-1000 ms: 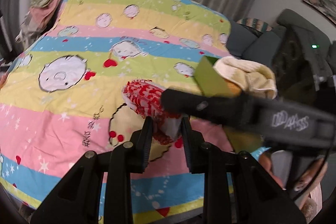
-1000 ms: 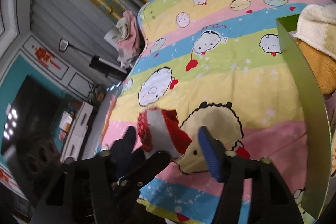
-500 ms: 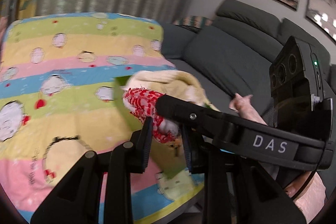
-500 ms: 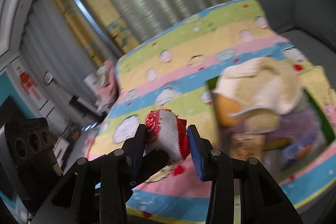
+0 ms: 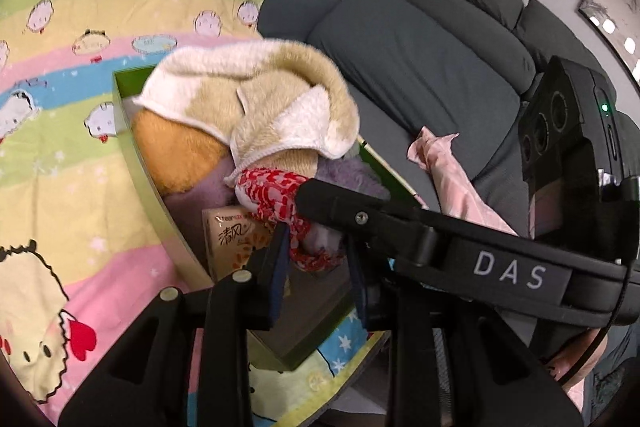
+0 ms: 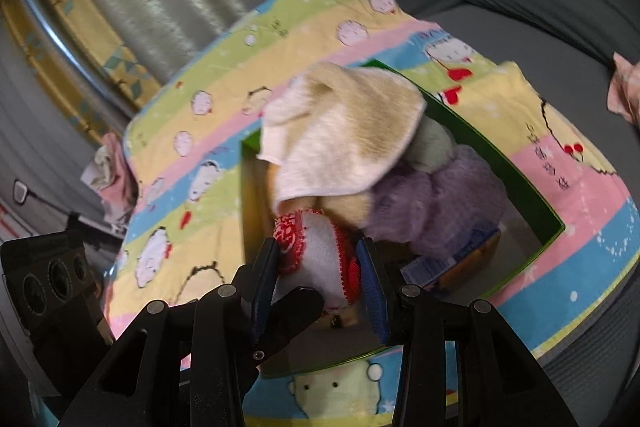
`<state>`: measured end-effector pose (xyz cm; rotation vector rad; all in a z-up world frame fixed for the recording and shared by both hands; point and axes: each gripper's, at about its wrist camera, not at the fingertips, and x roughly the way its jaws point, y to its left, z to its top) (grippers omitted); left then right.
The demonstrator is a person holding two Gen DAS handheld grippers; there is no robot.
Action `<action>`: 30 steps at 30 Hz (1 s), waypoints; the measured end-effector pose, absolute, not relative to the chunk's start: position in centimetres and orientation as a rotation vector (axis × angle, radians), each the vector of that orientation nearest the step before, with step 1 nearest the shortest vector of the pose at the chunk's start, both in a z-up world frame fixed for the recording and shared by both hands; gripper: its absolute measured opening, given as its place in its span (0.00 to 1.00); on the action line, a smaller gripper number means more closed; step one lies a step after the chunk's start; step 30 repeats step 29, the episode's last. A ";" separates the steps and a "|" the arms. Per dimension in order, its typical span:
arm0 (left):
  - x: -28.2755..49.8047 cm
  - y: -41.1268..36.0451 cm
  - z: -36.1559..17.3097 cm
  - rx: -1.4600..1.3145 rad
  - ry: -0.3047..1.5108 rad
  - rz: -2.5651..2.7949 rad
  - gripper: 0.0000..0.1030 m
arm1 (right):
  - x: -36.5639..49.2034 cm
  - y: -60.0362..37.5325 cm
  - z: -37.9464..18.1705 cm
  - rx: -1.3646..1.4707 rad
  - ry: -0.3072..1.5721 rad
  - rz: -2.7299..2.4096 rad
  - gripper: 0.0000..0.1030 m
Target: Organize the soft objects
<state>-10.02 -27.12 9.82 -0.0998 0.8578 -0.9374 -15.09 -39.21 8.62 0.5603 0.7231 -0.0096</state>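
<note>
Right over the green box (image 5: 168,215), both grippers clamp one red-and-white knitted soft toy (image 6: 320,259). In the right wrist view the right gripper (image 6: 320,269) has its blue-padded jaws pressed on either side of the toy's white middle; they have just been closing, with the toy between them. In the left wrist view the left gripper (image 5: 316,259) has its jaws nearly together, pinching the toy's (image 5: 276,191) lower red-patterned edge, while one of the right gripper's black fingers (image 5: 352,207) crosses in front of the toy from the right.

The toy hangs above the near end of the box, just above a tissue pack (image 5: 236,243) that lies inside against the box's left wall. Farther back in the box sit an orange-brown plush (image 5: 176,155), a cream fleece cloth (image 5: 256,99) draped on top of it, and a purple plush (image 6: 436,203) on the box's right side. A blue-and-orange package (image 6: 452,263) lies low in the box under the purple plush.

The box stands on a striped cartoon-print blanket (image 6: 304,31). Beyond the box's right side is a grey sofa (image 5: 420,59), with a pink cloth (image 5: 452,175) lying on its seat near the box.
</note>
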 end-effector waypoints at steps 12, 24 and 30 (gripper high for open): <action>-12.0 -26.1 12.7 -0.003 0.737 -0.822 0.83 | -15.6 -39.6 8.9 0.535 0.735 -0.148 0.73; -13.9 -23.8 15.0 0.023 0.660 -0.790 0.86 | -19.9 -39.5 13.2 0.487 0.574 -0.280 0.81; -14.2 -23.5 14.9 0.039 0.647 -0.762 0.86 | -20.5 -38.9 14.0 0.422 0.574 -0.383 0.82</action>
